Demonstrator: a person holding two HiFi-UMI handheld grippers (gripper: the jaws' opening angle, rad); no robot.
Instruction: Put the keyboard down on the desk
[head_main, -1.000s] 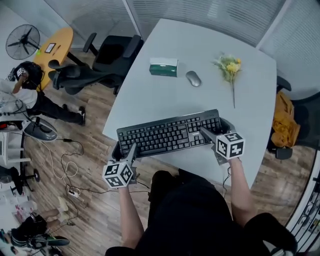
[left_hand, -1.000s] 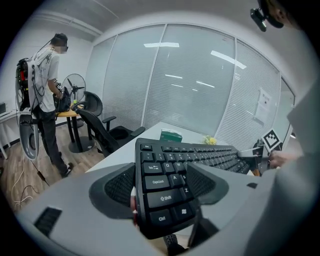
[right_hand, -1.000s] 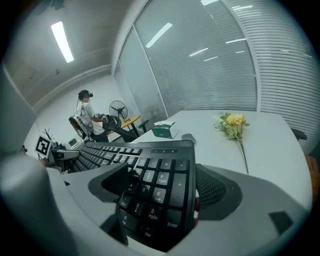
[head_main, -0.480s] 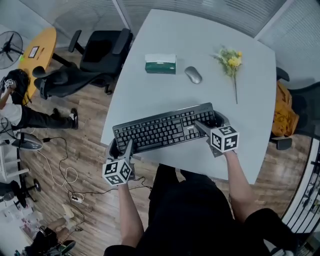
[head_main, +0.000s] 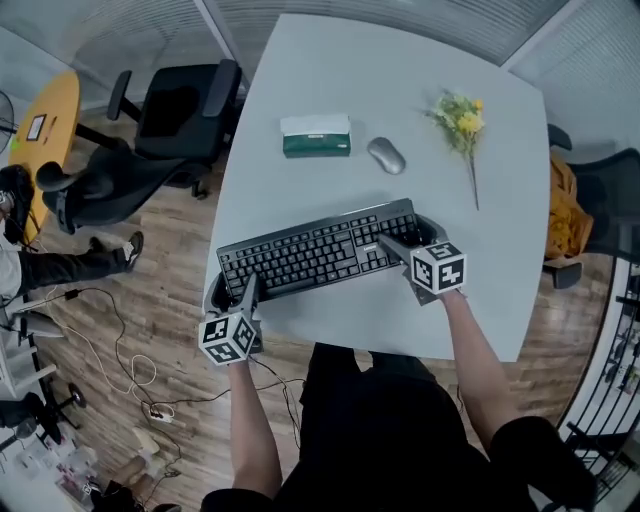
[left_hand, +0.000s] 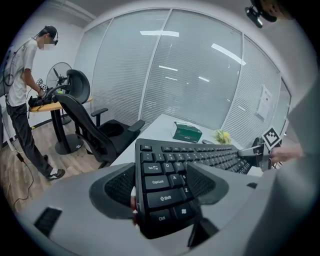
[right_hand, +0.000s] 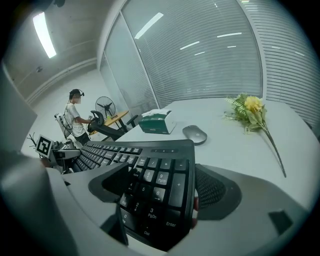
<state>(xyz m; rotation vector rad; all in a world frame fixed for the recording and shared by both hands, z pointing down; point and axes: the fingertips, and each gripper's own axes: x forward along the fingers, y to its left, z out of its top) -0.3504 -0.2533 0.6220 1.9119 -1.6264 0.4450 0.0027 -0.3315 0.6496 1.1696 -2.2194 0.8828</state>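
Two ends, both gripped: your left claw (left_hand: 165, 189) is clamped on the keyboard (head_main: 318, 250) at its Shift-key end, your right claw (right_hand: 161, 194) on the numpad end. Keyboard lies roughly level over the near part of the worktop (head_main: 400, 130), left end at the edge. It looks held just above the surface, though contact is hard to judge. Left to do, likely: lower it flat, release both.
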